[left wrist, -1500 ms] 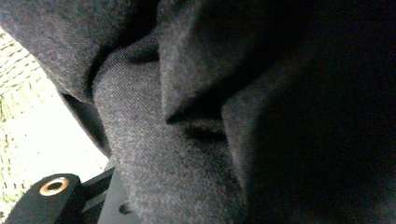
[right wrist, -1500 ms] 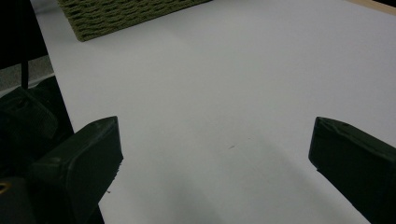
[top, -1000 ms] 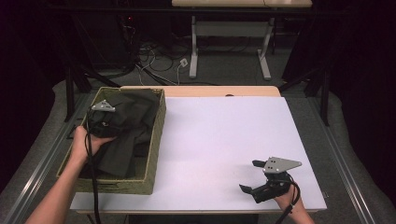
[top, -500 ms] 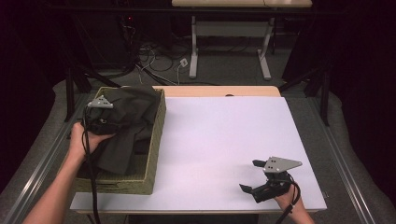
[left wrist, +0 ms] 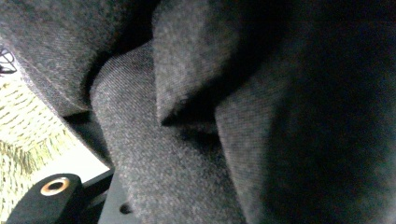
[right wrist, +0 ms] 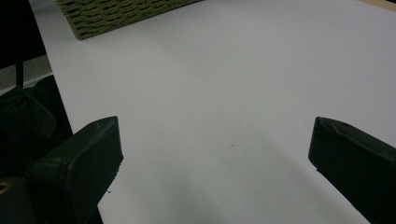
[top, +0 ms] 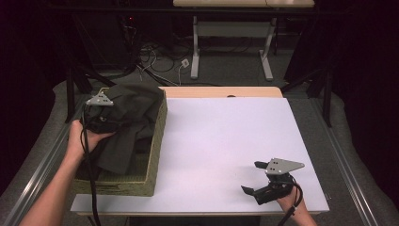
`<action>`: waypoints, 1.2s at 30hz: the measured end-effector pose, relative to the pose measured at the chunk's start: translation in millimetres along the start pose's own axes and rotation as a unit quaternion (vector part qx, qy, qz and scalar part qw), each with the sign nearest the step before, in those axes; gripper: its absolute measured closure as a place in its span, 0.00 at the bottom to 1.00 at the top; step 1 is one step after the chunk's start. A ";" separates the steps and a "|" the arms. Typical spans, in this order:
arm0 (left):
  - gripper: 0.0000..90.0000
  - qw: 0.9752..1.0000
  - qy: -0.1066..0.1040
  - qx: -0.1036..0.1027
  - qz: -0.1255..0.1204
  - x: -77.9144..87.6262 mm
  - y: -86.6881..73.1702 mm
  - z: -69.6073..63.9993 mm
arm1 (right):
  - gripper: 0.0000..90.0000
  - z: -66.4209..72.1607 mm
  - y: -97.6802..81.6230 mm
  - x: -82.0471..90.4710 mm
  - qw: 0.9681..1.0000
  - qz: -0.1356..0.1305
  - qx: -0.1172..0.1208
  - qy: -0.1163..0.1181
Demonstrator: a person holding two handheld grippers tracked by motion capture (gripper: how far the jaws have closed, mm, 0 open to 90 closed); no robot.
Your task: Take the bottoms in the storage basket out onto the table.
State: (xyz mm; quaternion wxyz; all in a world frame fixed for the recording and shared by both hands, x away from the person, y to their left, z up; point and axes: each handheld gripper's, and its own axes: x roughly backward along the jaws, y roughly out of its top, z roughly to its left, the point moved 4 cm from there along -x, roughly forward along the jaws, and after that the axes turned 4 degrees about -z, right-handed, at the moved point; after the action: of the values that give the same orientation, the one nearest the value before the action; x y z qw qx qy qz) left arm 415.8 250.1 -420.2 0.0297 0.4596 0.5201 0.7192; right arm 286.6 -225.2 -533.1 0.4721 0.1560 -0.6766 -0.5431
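The dark grey garment (top: 126, 123) lies bunched in the woven basket (top: 157, 141), which stands at the left edge of the desk (top: 226, 141); its top folds rise above the basket's far rim while the rest sags onto the basket floor. The left gripper (top: 101, 117) sits over the basket's left side, pressed together on a fold of that cloth, a grip that suits lifting the garment out by one bunched ridge rather than scooping the whole heap. In the left gripper view the cloth (left wrist: 196, 140) shows a fine twill weave, matte and soft, folded into thick rounded ridges with a stitched hem, and the straw-coloured weave of the basket (left wrist: 23, 126) shows beside it. The basket is a rectangular, stiff, coarse plait of olive-green fibre. The right gripper (top: 258, 178) rests on the desk well to the right of the basket, near the front edge, its jaws spread wide with nothing between them, likely parked ready to take a corner of the garment. The desk top is smooth, flat and pale.
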 end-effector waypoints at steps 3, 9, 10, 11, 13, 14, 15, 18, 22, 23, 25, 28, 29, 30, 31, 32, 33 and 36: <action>0.67 1.000 0.000 -0.002 0.003 0.1 2.8 0.1 | 0.03 0.0 -0.3 -0.6 1.000 -0.003 -0.002 -0.001; 0.67 1.000 -0.003 -0.012 -0.005 3.4 11.1 -3.6 | 0.03 -1.8 -1.8 0.0 1.000 0.001 -0.001 -0.003; 0.67 1.000 -0.003 -0.013 -0.005 4.1 12.4 -4.7 | 0.03 -2.0 -2.0 -0.3 1.000 0.000 -0.002 -0.003; 0.67 1.000 -0.003 -0.015 -0.007 4.6 13.8 -5.6 | 0.03 -2.0 -2.2 0.1 1.000 0.002 -0.002 -0.002; 0.67 1.000 -0.004 -0.021 -0.007 6.2 16.3 -7.0 | 0.03 -1.5 -2.3 0.4 1.000 0.002 -0.003 -0.002; 0.67 1.000 -0.002 -0.022 -0.014 6.4 17.4 -7.7 | 0.03 -1.3 -2.4 0.8 1.000 0.003 -0.004 -0.002; 0.67 1.000 -0.001 -0.023 -0.013 7.4 18.2 -8.5 | 0.03 -1.3 -2.6 0.8 1.000 0.004 -0.003 -0.002; 0.67 1.000 -0.001 -0.026 -0.016 8.0 19.6 -9.9 | 0.03 -1.2 -3.1 0.9 1.000 0.005 -0.005 -0.003; 0.67 0.999 -0.003 -0.032 -0.016 9.9 22.2 -10.4 | 0.03 -1.1 -3.2 0.9 1.000 0.004 -0.002 -0.004; 0.67 0.999 -0.003 -0.030 -0.015 10.6 23.0 -11.4 | 0.03 -1.0 -3.3 0.6 1.000 0.003 -0.002 -0.004; 0.68 0.999 -0.002 -0.035 -0.017 11.9 25.7 -12.1 | 0.03 -1.2 -3.3 0.6 1.000 0.004 -0.003 -0.003; 0.68 0.999 0.000 -0.040 -0.022 13.7 30.4 -13.5 | 0.03 -1.3 -3.3 0.2 1.000 0.000 -0.003 -0.004; 0.67 0.999 0.001 -0.042 -0.023 14.7 32.2 -14.0 | 0.03 -1.4 -3.4 0.4 1.000 0.002 -0.004 -0.003; 0.68 0.999 0.001 -0.045 -0.024 15.5 34.0 -14.4 | 0.03 -1.3 -3.5 0.7 1.000 0.004 -0.005 -0.004; 0.68 0.999 0.001 -0.045 -0.027 16.2 36.0 -15.3 | 0.03 -1.5 -3.7 1.1 1.000 0.005 -0.004 -0.003; 0.68 0.998 0.002 -0.047 -0.029 17.1 38.0 -16.2 | 0.03 -1.5 -3.6 0.6 1.000 0.001 -0.005 -0.004; 0.68 0.998 0.001 -0.049 -0.029 18.1 39.9 -17.0 | 0.03 -1.6 -3.7 0.9 1.000 0.001 -0.006 -0.005; 0.68 0.998 -0.003 -0.053 -0.031 21.6 45.8 -20.3 | 0.03 -1.6 -3.7 1.6 1.000 0.003 -0.006 -0.006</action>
State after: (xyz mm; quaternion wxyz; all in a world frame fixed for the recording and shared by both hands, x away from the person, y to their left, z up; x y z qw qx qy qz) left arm 409.3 225.8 -371.8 0.0777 0.4432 0.4954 0.7431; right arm 286.0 -228.6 -535.6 0.4704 0.1477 -0.6767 -0.5468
